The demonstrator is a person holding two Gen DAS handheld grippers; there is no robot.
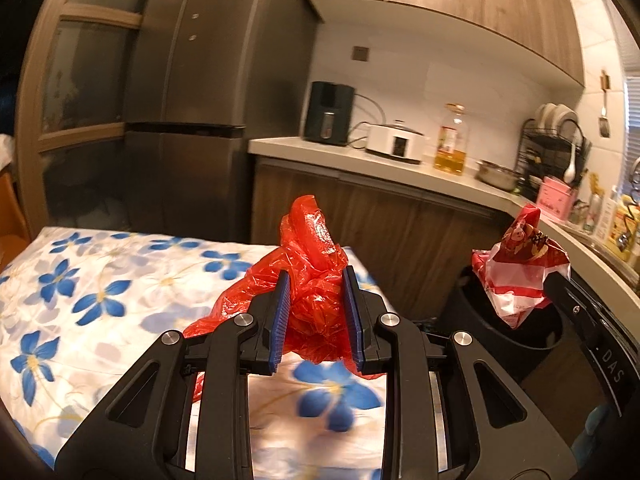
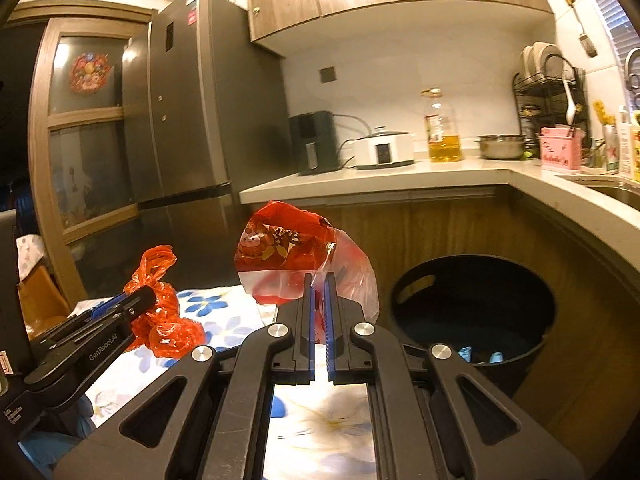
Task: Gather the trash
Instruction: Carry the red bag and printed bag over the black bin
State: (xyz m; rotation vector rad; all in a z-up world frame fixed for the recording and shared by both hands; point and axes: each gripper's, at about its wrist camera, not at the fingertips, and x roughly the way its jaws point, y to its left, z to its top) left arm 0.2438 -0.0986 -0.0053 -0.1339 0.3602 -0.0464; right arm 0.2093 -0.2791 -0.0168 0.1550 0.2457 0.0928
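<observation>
Bin (image 2: 472,312) right of table (image 1: 120,280), below counter (image 2: 400,176).

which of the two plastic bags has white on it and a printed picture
The bag held in the right gripper: the red and white printed bag, near the black bin. The crumpled red bag in the left gripper is plain red throughout.

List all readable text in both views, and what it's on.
"DAS": on the right gripper body, seen from the left wrist view.
"GenRobot.AI": on the left gripper arm, seen from the right wrist view.
Small label at the right wrist view's bottom-left edge: too blurred.
Oil bottle label, fridge sticker, pink box, printed trash bag: unreadable.
</observation>
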